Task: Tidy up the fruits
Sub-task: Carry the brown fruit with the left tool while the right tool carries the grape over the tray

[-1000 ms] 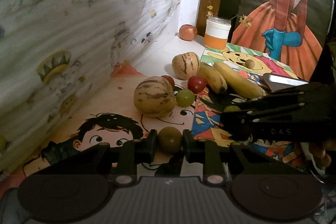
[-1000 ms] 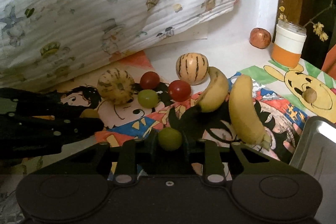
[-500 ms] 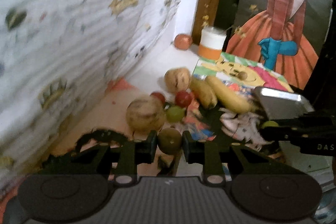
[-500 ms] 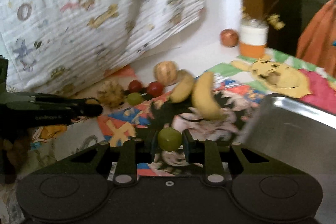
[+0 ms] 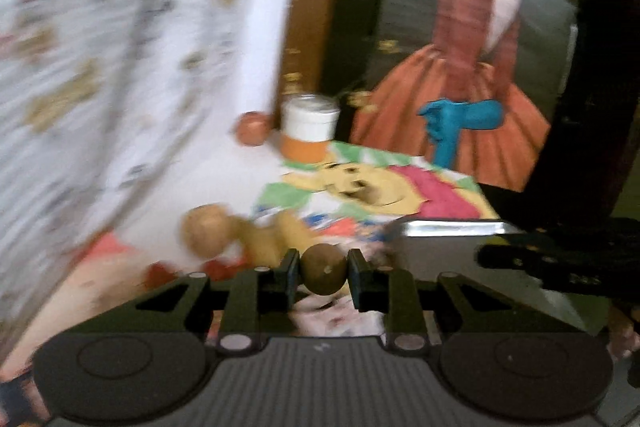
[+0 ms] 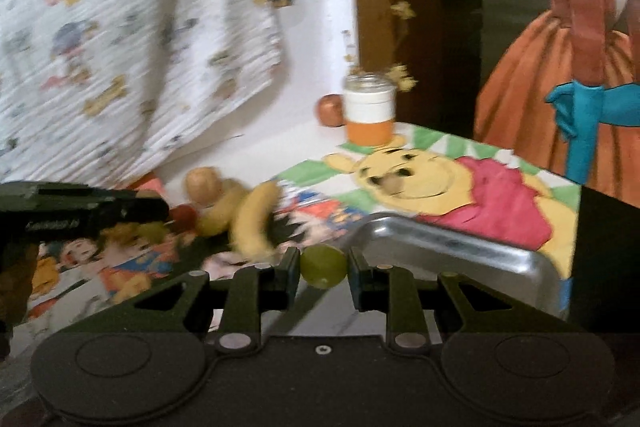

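White table top [image 6: 280,143] lying under cartoon-print cloths [image 6: 460,187]; bearing a metal tray [image 6: 460,243], two bananas [image 6: 252,223], striped round fruits [image 6: 202,183], red ones [image 6: 184,215], an orange-and-white jar [image 6: 369,111].

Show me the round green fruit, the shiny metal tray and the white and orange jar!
round green fruit [image 6: 323,266], right wrist view, its middle.
shiny metal tray [image 6: 460,235], right wrist view, far rim.
white and orange jar [image 6: 369,115], right wrist view, its side.

Home: cartoon tablecloth [image 6: 460,183], printed curtain [image 6: 140,47]

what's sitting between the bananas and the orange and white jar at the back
Mostly the bear picture mat and bare white tabletop; no fruit lies between the bananas and the jar. The right wrist view shows it best.
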`<state>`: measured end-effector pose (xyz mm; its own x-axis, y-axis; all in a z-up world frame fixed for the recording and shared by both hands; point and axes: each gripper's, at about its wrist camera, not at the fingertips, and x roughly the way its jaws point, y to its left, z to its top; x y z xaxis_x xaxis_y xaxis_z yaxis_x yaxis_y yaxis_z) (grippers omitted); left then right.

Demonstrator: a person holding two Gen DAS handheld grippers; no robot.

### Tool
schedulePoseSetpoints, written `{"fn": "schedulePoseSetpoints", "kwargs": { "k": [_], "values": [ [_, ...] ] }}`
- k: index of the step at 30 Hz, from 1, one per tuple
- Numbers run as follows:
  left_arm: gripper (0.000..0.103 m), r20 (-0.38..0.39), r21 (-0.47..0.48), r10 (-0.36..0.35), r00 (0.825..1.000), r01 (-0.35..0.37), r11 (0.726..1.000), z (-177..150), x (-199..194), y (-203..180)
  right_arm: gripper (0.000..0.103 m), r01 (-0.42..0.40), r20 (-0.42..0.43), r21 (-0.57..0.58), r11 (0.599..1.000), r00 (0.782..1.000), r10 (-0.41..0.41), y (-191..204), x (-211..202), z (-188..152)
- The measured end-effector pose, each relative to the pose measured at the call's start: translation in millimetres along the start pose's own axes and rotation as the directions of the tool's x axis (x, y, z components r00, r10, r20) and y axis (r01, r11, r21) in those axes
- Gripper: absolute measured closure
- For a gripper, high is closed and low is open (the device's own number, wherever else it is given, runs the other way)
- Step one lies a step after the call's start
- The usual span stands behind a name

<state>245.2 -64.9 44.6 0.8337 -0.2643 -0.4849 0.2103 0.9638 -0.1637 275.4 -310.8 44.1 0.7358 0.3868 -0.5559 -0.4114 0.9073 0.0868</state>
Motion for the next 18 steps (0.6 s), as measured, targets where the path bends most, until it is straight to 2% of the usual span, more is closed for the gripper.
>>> {"fn": "schedulePoseSetpoints", "kwargs": {
  "k": [3, 8, 14, 18],
  "values": [
    [0.074, -0.002, 0.039, -0.062, 0.998, 0.062, 0.997, 4, 26, -22, 0.076, 0.014, -0.017, 0.046, 0.999, 1.000, -0.013, -29, 15, 6],
    [0.074, -0.063, 0.088, -0.134, 0.989, 0.139, 0.986, -4, 62, -53, 0.076, 0.037, -0.074, 0.139, 0.990, 0.997, -0.026, -68, 45, 3],
    [0.074, -0.120, 0.173, -0.165, 0.979, 0.185, 0.967, -20, 80, -70, 0.076, 0.060, -0.126, 0.110, 0.992, 0.991, -0.046, -71, 63, -7],
    [0.074, -0.142, 0.217, -0.159, 0.977, 0.187, 0.958, -28, 82, -75, 0.076, 0.067, -0.140, 0.093, 0.993, 0.989, -0.053, -67, 69, -11]
  ]
}}
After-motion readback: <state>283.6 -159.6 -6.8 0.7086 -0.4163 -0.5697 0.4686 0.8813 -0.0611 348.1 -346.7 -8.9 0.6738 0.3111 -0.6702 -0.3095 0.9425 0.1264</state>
